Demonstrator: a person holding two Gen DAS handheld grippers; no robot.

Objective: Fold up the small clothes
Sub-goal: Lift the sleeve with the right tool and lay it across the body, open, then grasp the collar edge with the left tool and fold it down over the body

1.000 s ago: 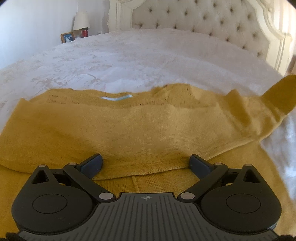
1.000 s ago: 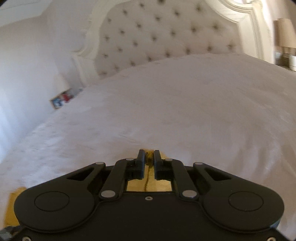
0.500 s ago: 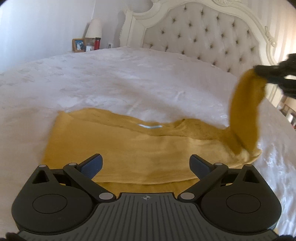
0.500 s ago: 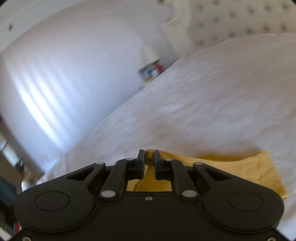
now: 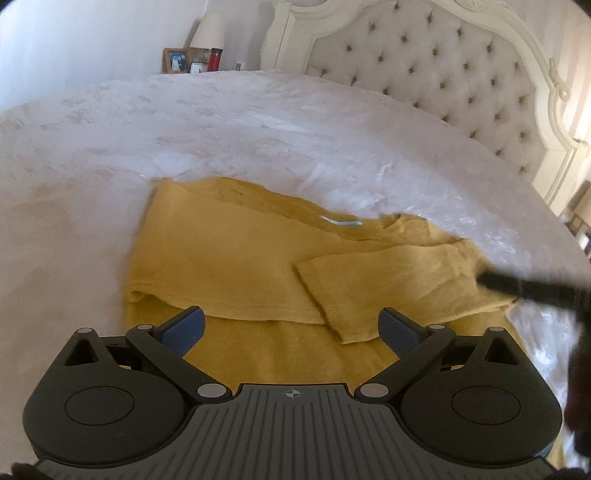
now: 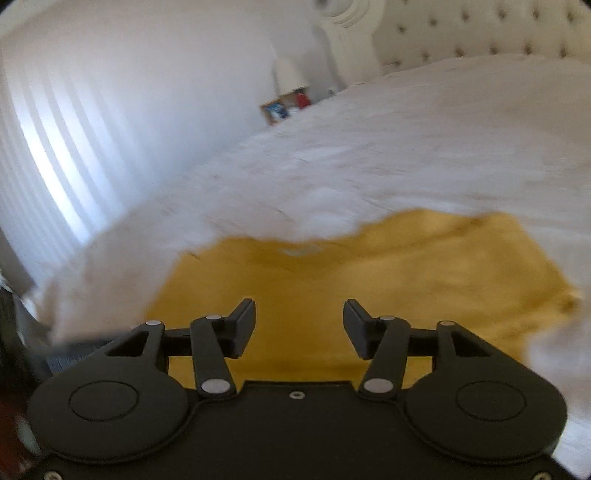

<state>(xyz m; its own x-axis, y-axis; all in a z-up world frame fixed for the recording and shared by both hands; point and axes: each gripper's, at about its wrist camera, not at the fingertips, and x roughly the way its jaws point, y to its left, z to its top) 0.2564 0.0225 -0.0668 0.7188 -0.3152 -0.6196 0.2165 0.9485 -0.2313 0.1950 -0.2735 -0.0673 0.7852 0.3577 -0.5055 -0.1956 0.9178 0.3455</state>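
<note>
Sweater, mustard-yellow knit, small [image 5: 229, 266]: flat on bed with white textured cover [image 5: 258, 122], partly folded; upper layer doubled over lower, fold edge running across just ahead of left tongs. Pale label [image 5: 341, 221] visible at neckline, far edge. Sleeve, ribbed cuff [image 5: 351, 325]: laid across body from right side, cuff end resting on folded layer near right finger of left tongs.

Left tongs, black with dark blue pads [image 5: 291, 325]: jaws wide apart, nothing between pads; poised low over near edge of sweater, contact with fabric not discernible.

Right tongs, black [image 6: 299, 325]: jaws opening, about halfway apart, nothing gripped; yellow knit seen through gap, below and beyond fingers. In left wrist view, entering as dark blurred bar from right [image 5: 532, 288], tip at sweater's right-hand edge by sleeve fold.

Headboard, cream, button-tufted, carved frame [image 5: 443, 74]: at far end of bed.

Lamp, white shade [image 5: 210, 31]; framed photograph [image 5: 175, 61]; red container [image 5: 213, 61]: grouped beside bed, far left, against white wall.

Right wrist view motion-blurred throughout; sweater [image 6: 369, 277] filling lower centre, white bed cover [image 6: 406, 147] beyond.
</note>
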